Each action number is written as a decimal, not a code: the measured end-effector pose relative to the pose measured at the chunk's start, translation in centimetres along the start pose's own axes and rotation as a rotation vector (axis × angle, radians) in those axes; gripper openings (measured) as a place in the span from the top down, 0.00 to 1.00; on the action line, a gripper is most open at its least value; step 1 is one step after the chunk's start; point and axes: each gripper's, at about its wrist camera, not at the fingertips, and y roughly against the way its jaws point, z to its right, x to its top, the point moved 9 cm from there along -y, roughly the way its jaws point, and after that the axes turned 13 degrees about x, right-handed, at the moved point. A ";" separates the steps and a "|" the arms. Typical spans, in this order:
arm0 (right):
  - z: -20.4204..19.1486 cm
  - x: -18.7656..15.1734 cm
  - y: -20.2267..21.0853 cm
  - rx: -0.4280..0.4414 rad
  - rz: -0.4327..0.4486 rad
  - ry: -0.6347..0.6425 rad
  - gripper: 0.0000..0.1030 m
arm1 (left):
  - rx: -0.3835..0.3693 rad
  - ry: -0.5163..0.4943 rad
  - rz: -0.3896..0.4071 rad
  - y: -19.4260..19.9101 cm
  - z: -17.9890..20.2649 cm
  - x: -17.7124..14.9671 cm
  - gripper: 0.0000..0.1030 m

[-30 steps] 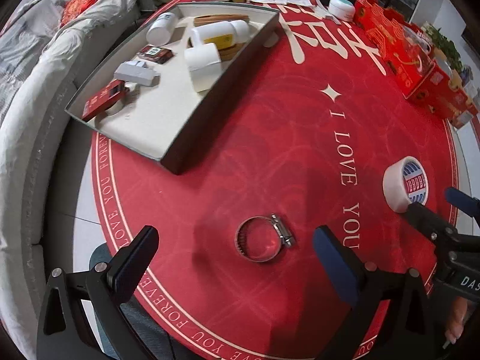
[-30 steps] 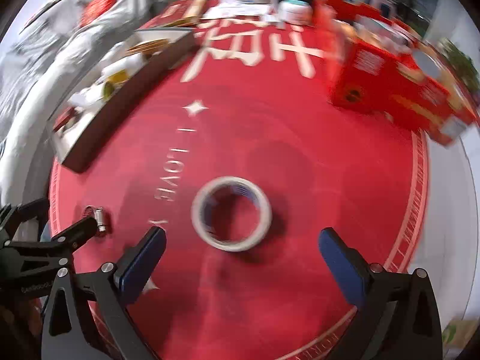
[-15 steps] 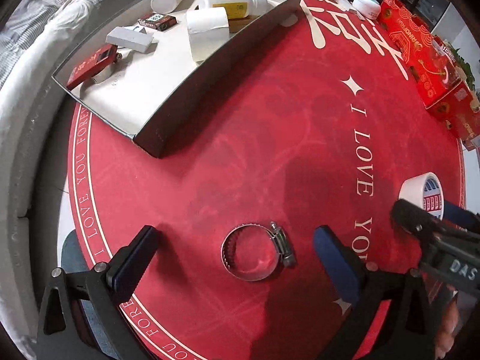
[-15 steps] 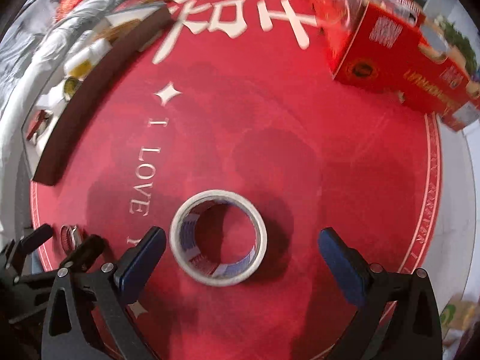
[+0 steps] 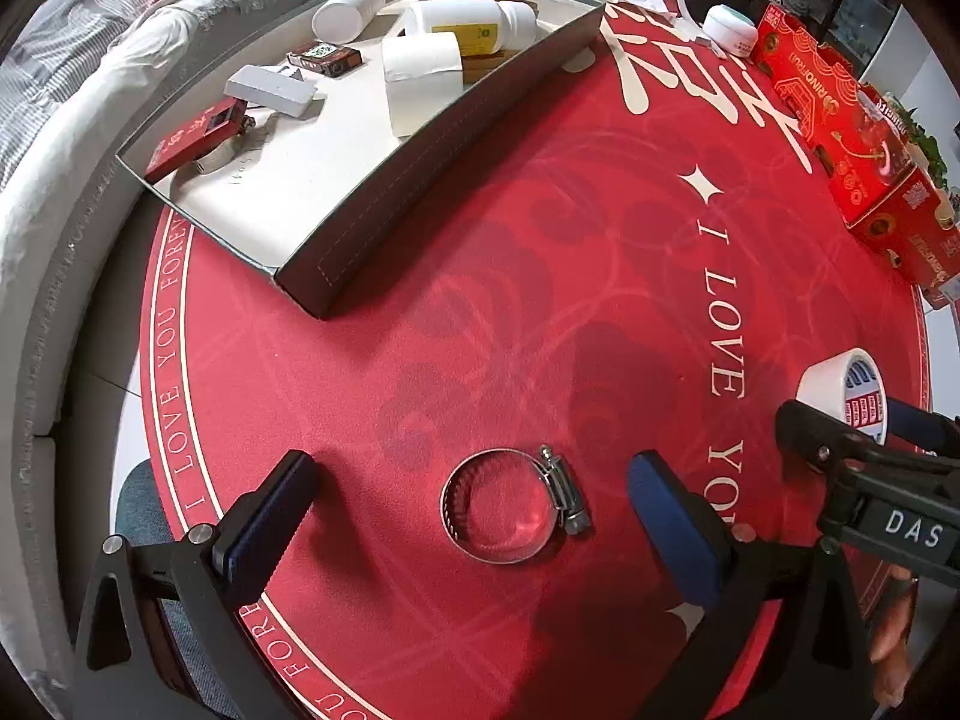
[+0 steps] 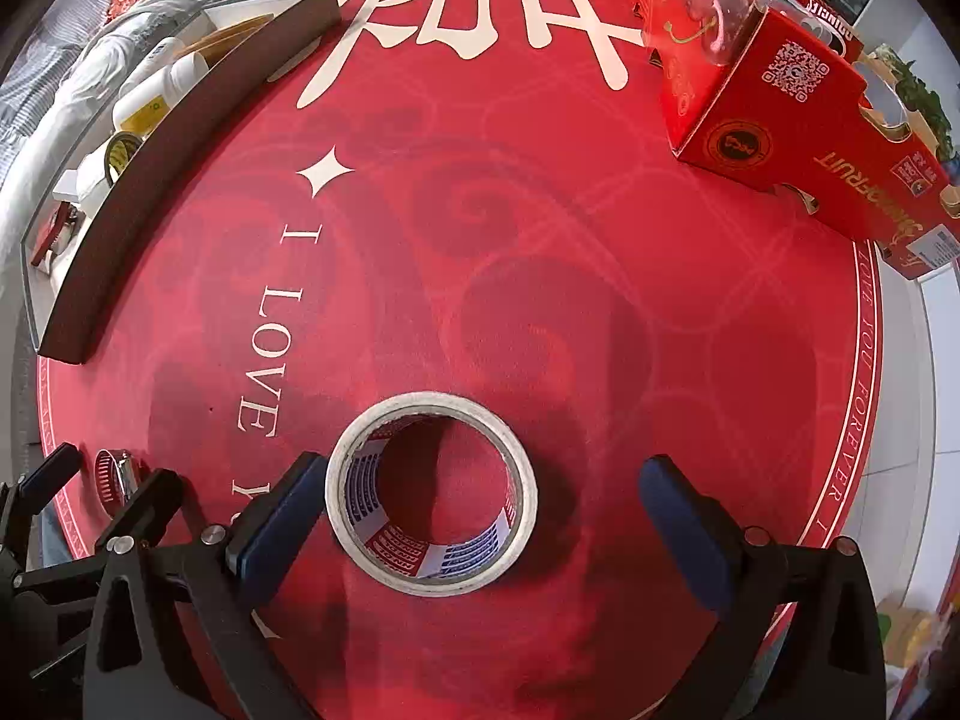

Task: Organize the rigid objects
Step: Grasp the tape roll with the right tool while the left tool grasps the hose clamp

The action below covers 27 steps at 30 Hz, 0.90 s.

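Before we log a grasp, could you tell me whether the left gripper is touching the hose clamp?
Apart. The left wrist view shows the left gripper open, with red mat visible between the hose clamp and each finger.

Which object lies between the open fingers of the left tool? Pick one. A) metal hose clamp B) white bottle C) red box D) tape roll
A: the metal hose clamp lies flat on the red mat, untouched, between the spread fingers of the left tool.

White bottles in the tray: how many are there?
2, both lying at the tray's far end: a small plain one and a bigger yellow-labelled one. More may be hidden.
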 end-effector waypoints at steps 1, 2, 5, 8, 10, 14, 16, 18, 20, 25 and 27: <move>0.0 0.0 0.0 0.000 0.001 0.001 0.00 | 0.000 0.000 0.000 0.0 0.0 0.0 0.00; 0.1 0.1 0.1 0.000 0.009 0.001 0.00 | 0.000 0.000 0.001 0.0 0.0 0.1 0.00; 0.2 -0.1 0.3 -0.002 0.038 0.001 0.00 | 0.000 0.001 0.001 0.1 -0.2 0.1 0.00; 0.2 -0.4 0.4 -0.004 0.032 0.003 0.00 | 0.000 0.000 -0.005 0.1 0.1 0.2 0.00; 0.1 -0.7 0.0 -0.005 0.024 0.002 0.00 | 0.003 0.000 -0.015 0.1 0.1 0.3 0.00; 0.1 -0.5 -0.2 -0.002 0.009 0.018 0.00 | 0.006 -0.001 -0.039 -0.3 0.3 0.8 0.00; 0.0 -0.2 -0.2 -0.001 -0.013 0.027 0.00 | 0.003 -0.006 -0.050 -0.3 0.5 0.9 0.01; 0.0 0.1 -0.2 -0.005 -0.029 0.021 0.01 | -0.004 -0.026 -0.047 -0.1 0.8 1.0 0.07; -0.5 0.3 0.1 -0.002 -0.024 0.036 0.10 | -0.013 -0.051 -0.033 0.4 1.3 1.2 0.23; -1.9 0.5 0.6 0.004 -0.023 0.080 0.47 | -0.039 -0.101 -0.014 1.4 2.2 1.5 0.56; -1.9 0.6 0.6 0.006 -0.025 0.082 0.47 | -0.051 -0.093 -0.022 1.5 2.1 1.5 0.56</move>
